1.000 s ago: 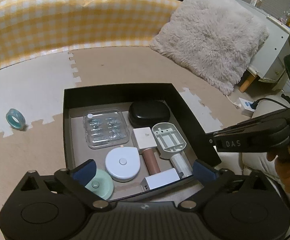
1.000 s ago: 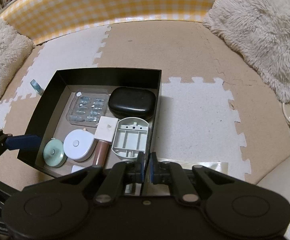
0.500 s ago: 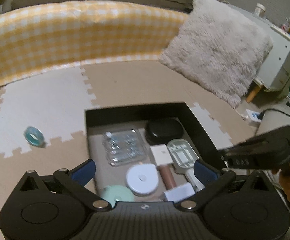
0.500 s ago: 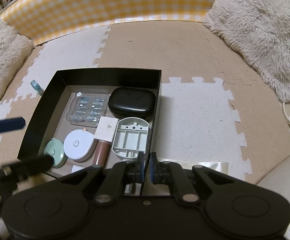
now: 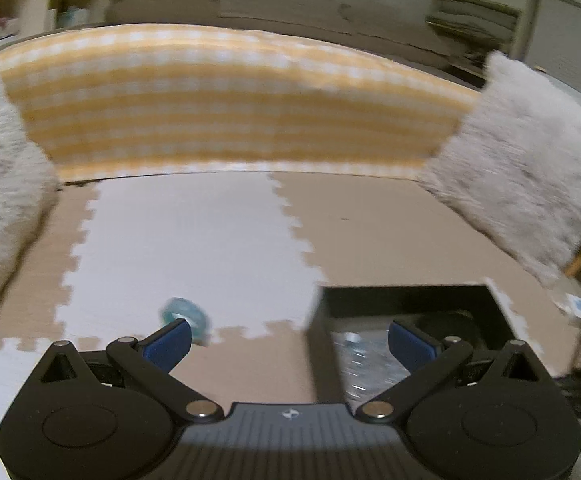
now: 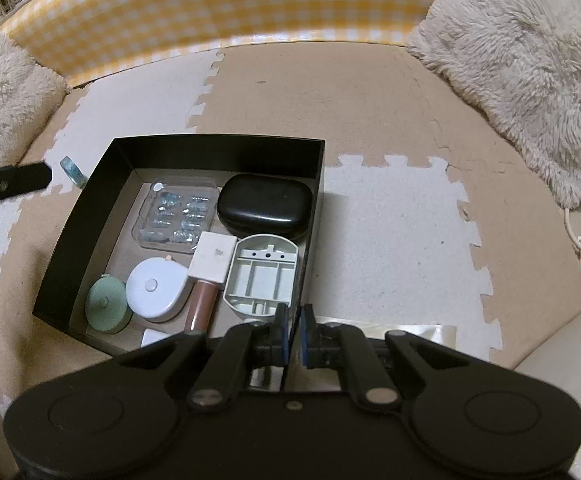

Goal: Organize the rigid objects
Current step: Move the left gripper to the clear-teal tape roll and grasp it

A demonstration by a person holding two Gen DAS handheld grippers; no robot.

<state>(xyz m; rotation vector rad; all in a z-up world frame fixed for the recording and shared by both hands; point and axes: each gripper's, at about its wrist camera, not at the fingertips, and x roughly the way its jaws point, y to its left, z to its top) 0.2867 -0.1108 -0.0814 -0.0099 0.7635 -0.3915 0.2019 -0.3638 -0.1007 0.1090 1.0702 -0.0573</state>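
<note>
change: left claw (image 5: pixel 288 342), spread wide and empty, has swung off the black box (image 6: pixel 90 220) leftward to the blue tape roll (image 5: pixel 184 314) on the floor mat, likely next in | right claw (image 6: pixel 293 332) clenched on the box's near wall | box holds: black case (image 6: pixel 264 206), blister pack (image 6: pixel 176 216), white tape measure (image 6: pixel 156 288), green disc (image 6: pixel 106 306), grey tray (image 6: pixel 264 276)
</note>
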